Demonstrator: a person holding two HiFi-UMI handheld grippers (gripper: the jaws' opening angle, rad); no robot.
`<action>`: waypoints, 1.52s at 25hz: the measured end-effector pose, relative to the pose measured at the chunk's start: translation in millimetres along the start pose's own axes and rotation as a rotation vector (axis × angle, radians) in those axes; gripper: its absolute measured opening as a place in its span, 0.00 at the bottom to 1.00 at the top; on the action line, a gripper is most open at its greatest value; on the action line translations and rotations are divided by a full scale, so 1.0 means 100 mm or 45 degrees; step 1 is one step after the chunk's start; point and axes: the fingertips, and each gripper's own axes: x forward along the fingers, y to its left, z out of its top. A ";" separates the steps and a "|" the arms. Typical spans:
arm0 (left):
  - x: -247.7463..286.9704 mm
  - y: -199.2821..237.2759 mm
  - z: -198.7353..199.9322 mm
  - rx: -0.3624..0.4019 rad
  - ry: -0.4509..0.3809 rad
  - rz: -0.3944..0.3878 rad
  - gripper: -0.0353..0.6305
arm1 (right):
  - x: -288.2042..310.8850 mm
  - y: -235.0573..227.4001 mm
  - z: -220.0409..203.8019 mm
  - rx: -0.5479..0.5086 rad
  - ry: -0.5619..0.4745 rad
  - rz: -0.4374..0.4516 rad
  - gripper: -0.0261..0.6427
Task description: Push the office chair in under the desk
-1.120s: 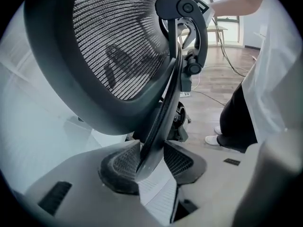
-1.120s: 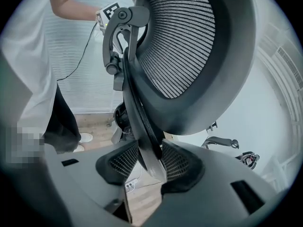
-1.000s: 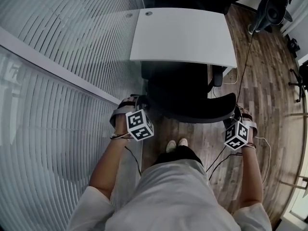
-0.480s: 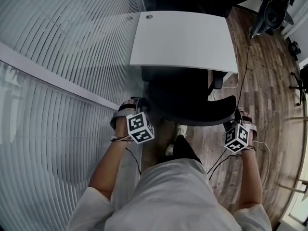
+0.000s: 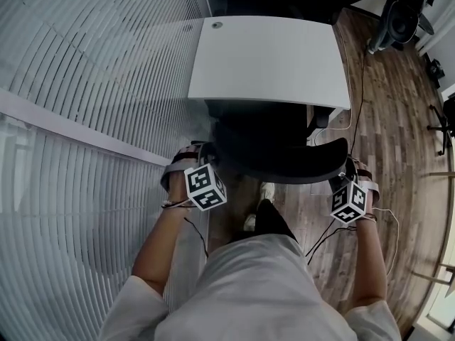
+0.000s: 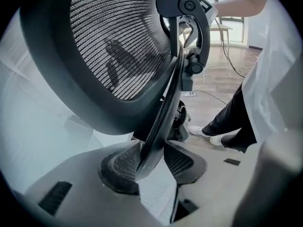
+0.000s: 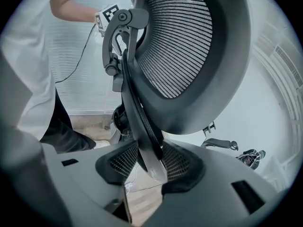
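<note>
- Blinds (image 5: 85,77) with thin slats fill the whole left side, right up to the left edge of the desk (image 5: 270,55).
- Next comes the left gripper (image 5: 207,151), which points down at the left end of the backrest (image 5: 284,163) of the chair (image 5: 256,130). In the left gripper view its pads (image 6: 118,167) are clenched on the thin rim of the backrest. One pad sits on each side of the rim and both touch it. The mesh of the backrest rises above the jaws.
- In the middle, the desk has a white top. The black chair stands at its near edge. The seat is partly under the top, and the curved backrest sticks out toward the person.
- Just below the backrest, one light shoe (image 5: 266,190) of the person shows on the floor (image 5: 398,119).
- At the right end of the backrest is the right gripper (image 5: 346,168). In the right gripper view its pads (image 7: 182,164) also grasp the rim of the backrest, pressing on it from both sides.
- On the right side, the floor is of brown wood planks. A thin black cable (image 5: 360,84) runs over it beside the desk.
</note>
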 end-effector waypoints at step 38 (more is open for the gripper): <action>0.43 0.65 0.27 -0.016 0.031 0.019 0.30 | 0.49 -0.73 -0.02 -0.019 -0.046 -0.020 0.30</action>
